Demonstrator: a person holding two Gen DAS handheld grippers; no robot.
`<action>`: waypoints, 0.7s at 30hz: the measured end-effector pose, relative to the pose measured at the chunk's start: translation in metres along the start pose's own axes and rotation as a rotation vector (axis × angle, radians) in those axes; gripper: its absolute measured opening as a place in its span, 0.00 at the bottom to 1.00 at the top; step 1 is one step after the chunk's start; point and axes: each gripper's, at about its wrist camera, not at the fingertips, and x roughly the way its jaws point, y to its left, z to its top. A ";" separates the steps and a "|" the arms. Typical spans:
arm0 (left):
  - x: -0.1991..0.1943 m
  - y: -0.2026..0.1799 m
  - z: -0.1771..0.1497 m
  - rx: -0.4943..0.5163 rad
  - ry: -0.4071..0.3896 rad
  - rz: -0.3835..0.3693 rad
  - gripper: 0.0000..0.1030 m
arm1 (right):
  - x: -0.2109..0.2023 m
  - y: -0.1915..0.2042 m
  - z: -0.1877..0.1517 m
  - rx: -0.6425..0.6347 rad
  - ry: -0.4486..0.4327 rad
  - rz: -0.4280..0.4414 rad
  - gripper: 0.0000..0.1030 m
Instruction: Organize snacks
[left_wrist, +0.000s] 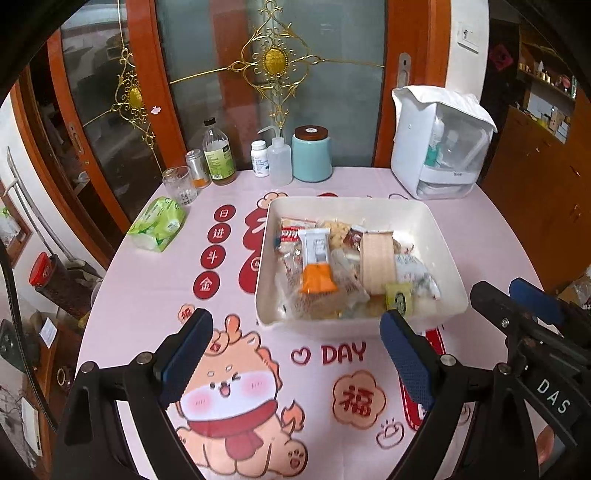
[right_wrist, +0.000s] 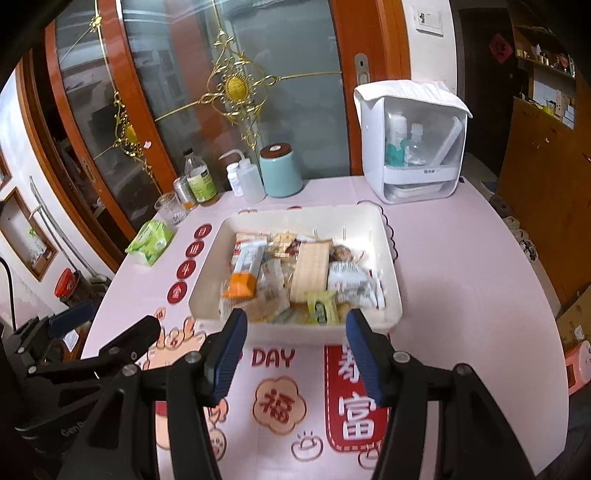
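A white rectangular plastic tray (left_wrist: 448, 254) of wrapped snacks (left_wrist: 351, 269) sits mid-frame on the pink printed tablecloth (left_wrist: 147, 295); the left gripper (left_wrist: 295, 334), jaws apart, hangs empty below it.

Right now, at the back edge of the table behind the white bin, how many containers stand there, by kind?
Glass tumbler: 1
Metal can: 1
Glass bottle with green label: 1
White pill bottle: 1
Squeeze wash bottle: 1
Teal canister with brown lid: 1
Total: 6
The white appliance and green tissue pack are not counted.
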 end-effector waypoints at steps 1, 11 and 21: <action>-0.004 0.000 -0.004 0.005 0.002 -0.001 0.89 | -0.003 0.000 -0.004 0.001 0.004 0.000 0.55; -0.037 -0.001 -0.046 0.040 0.030 -0.010 0.89 | -0.026 0.006 -0.042 0.008 0.053 -0.019 0.55; -0.054 0.005 -0.073 -0.018 0.072 -0.047 0.89 | -0.045 0.005 -0.054 0.038 0.052 -0.041 0.55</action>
